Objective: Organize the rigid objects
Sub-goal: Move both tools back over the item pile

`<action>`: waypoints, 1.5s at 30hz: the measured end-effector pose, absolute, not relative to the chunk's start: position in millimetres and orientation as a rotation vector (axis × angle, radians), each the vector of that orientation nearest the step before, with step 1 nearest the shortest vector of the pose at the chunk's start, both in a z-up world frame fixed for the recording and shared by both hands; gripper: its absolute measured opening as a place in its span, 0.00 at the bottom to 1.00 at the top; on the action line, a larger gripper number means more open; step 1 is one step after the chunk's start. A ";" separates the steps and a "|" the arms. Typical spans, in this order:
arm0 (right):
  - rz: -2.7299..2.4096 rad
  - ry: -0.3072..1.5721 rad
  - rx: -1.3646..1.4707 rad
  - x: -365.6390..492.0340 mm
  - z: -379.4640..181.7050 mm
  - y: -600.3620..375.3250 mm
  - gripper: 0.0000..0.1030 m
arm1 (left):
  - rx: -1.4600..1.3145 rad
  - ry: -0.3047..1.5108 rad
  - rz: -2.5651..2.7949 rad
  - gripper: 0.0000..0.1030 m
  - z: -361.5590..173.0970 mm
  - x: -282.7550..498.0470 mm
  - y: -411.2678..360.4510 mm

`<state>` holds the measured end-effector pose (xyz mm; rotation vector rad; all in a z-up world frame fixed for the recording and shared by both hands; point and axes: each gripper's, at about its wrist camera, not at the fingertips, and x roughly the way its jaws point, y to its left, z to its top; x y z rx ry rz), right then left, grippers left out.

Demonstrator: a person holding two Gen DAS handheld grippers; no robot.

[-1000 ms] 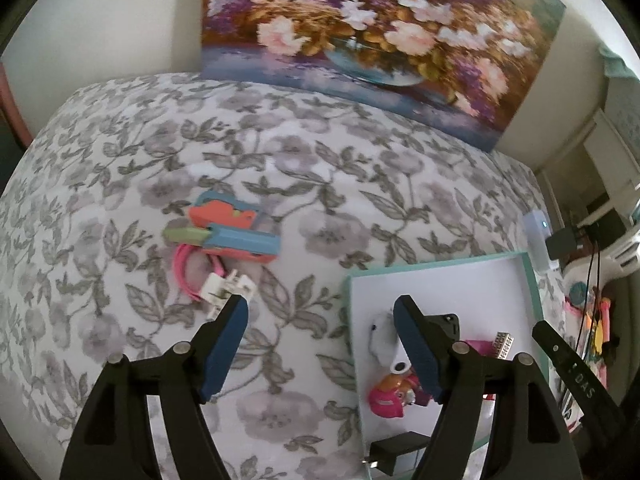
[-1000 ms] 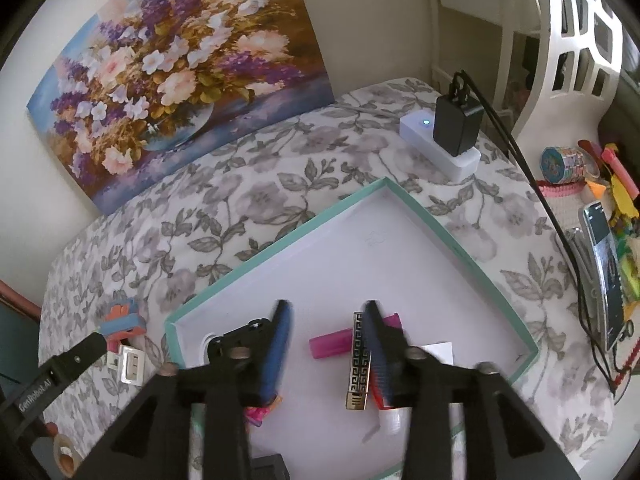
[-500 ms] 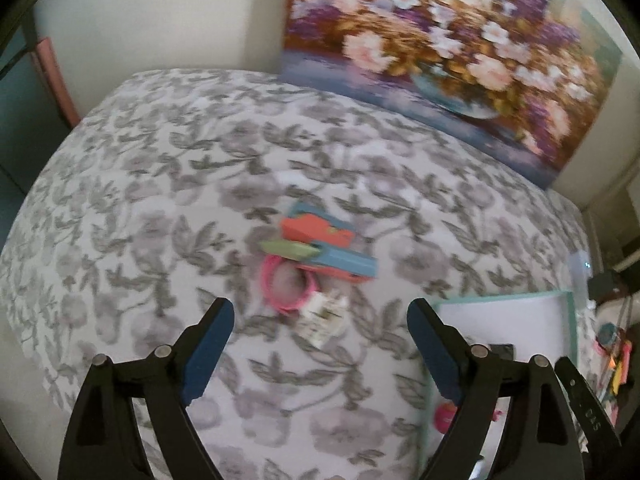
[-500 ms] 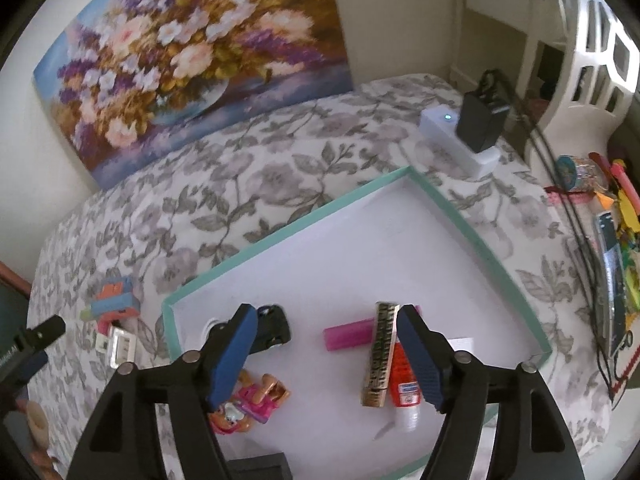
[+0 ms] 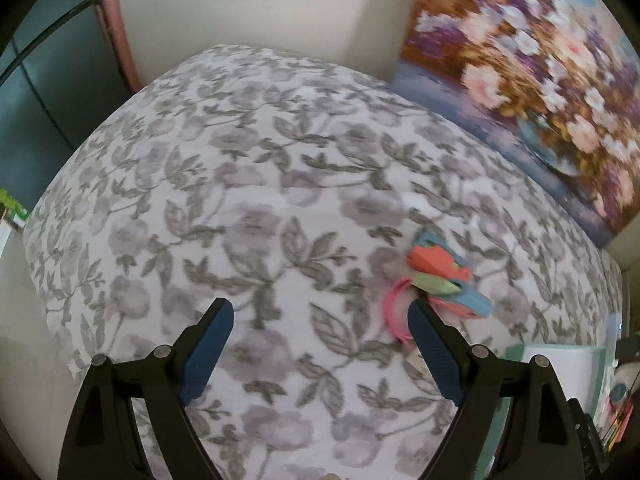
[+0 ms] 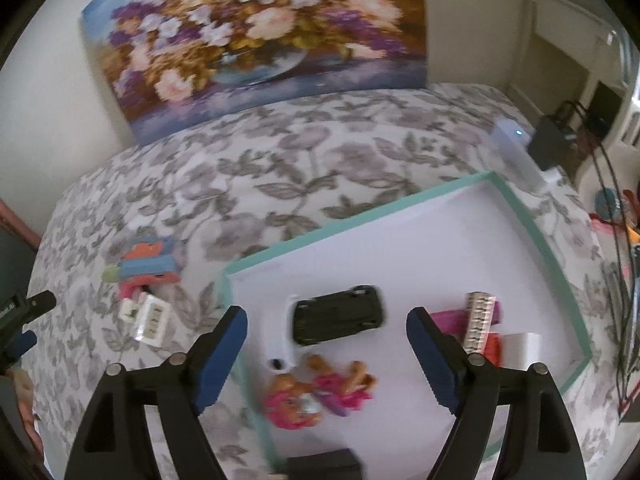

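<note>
Hovering over the shallow white tray with a teal rim (image 6: 532, 232), the right gripper (image 6: 326, 320) stands with its blue pads wide apart, the jaws having just been opening, and nothing is clamped between them. Nearest to it in the tray lies a pink plastic doll figure (image 6: 316, 396), just below the gap between the pads. A little farther in sits a black toy car (image 6: 338, 314), framed by the two pads but not touching either, with a white curved piece (image 6: 285, 336) at its left side. To the right, by the right pad, lie a magenta bar (image 6: 448, 316) and a gold patterned strip (image 6: 478, 322) across it, with a red tube (image 6: 494, 346) and a white block (image 6: 520, 346) beside them. A dark box (image 6: 322, 466) shows at the tray's near edge, blurred.

Outside the tray, on the bed's grey floral cover (image 5: 240, 200), a white plug adapter (image 6: 150, 320) lies near the tray's left rim, and just beyond it a small heap of coral and blue plastic toy pieces (image 5: 444, 276) with a pink ring (image 5: 394, 314).

The left gripper (image 5: 320, 316) hangs over the bed cover, jaws also just opened wide and empty; the pink ring lies touching the view of its right pad, the heap just beyond that pad, to the right of the gap. Farthest off, a flower painting (image 6: 256, 36) leans at the wall.
</note>
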<state>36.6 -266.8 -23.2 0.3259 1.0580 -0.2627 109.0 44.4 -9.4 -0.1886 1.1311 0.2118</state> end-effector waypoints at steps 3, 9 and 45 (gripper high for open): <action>-0.215 1.062 0.314 45.5 -22.5 -243.8 0.82 | -0.197 1.134 0.229 0.87 -10.8 109.4 57.3; -0.128 1.072 0.261 61.5 -23.7 -193.2 0.82 | -0.209 1.156 0.249 0.87 -20.1 112.4 76.2; -0.054 1.170 0.189 124.8 -94.0 -111.7 0.75 | -0.232 1.323 0.244 0.87 -108.1 136.8 72.4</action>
